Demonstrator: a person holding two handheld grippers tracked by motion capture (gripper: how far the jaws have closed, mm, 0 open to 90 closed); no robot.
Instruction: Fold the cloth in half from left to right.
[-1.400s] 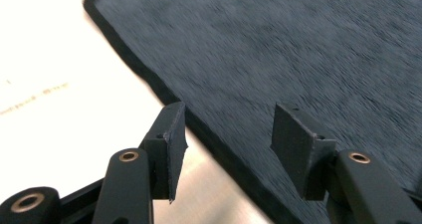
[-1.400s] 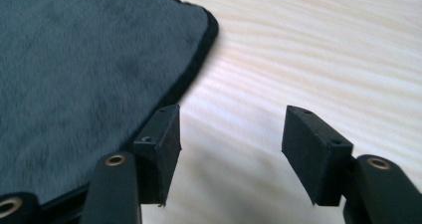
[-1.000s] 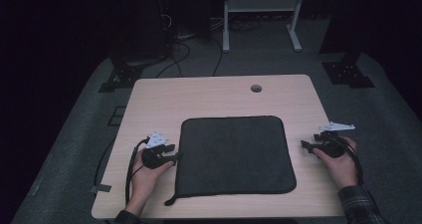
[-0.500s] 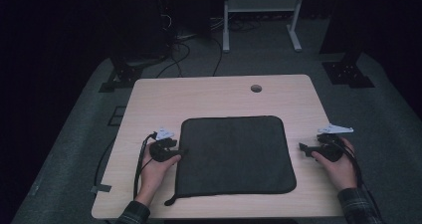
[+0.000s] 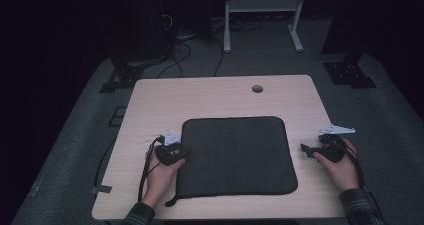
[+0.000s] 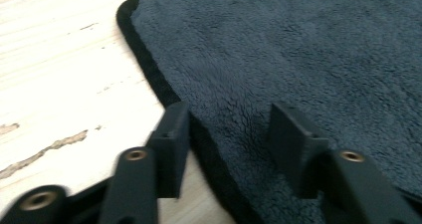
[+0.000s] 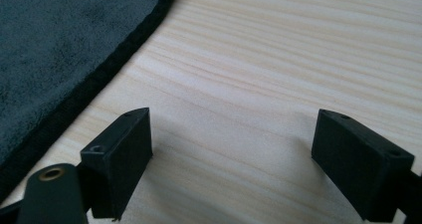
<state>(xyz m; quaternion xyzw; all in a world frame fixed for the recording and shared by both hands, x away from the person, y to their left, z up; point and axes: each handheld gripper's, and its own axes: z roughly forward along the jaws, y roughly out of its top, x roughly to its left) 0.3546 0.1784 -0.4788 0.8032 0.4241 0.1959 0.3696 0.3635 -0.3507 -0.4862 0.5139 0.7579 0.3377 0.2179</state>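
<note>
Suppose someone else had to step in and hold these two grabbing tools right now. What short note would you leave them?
Left gripper: at the left edge of the dark grey towel. Its jaws have just been closing, astride the towel's black hem, not yet pressing on it.
Right gripper: jaws wide open over the bare wooden table, to the right of the towel, holding nothing.
Towel: lies flat and unfolded in the middle of the table.
Done: the left gripper is lined up on the hem.
Left: probably grip the left edge, bring the right gripper to the towel, then fold or lift it.
</note>
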